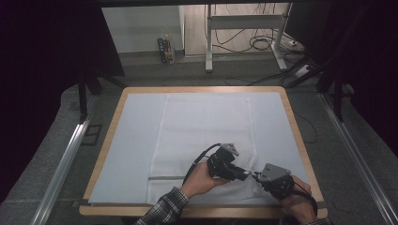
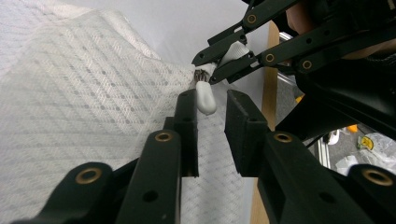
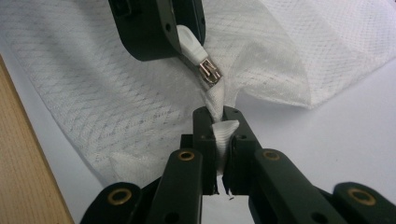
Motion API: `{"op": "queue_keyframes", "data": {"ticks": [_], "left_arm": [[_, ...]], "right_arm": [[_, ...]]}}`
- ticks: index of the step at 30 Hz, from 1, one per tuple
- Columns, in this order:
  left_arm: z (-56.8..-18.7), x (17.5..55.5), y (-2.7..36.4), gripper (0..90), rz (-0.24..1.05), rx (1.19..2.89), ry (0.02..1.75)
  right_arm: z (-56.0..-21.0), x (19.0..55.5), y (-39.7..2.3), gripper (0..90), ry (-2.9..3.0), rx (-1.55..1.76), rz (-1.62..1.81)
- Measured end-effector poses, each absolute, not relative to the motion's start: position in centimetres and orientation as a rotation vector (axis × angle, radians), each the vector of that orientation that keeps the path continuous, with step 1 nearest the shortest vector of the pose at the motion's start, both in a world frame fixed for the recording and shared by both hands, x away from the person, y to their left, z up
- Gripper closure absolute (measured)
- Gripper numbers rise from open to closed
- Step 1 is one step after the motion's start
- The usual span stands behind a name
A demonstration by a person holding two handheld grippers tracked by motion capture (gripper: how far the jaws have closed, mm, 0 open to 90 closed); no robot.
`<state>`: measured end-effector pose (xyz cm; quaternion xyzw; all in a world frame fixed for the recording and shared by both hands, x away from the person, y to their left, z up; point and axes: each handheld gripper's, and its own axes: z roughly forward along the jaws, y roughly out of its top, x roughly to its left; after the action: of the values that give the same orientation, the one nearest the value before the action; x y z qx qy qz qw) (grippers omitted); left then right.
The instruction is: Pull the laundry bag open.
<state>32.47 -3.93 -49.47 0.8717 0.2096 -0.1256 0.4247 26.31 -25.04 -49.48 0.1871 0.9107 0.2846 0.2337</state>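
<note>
Fabric of the white mesh bag (image 3: pixel 116 107) on the desk (image 1: pixel 300 136) is pinched in the closed right gripper (image 3: pixel 218 123). Left gripper (image 2: pixel 212 114) straddles the zipper pull (image 2: pixel 204 97), jaws not visibly pressing. Tugging now could let the pull slip free.
</note>
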Motion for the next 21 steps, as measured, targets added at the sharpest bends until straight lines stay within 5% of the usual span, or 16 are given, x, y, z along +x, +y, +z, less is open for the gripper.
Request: {"op": "queue_keyframes", "data": {"ticks": [21], "left_arm": [[-49.57, 33.49, -3.85, 73.1, -0.397, 2.178, 0.604]], "right_arm": [[-49.54, 26.25, -24.88, 83.7, 2.497, 0.498, 0.762]]}}
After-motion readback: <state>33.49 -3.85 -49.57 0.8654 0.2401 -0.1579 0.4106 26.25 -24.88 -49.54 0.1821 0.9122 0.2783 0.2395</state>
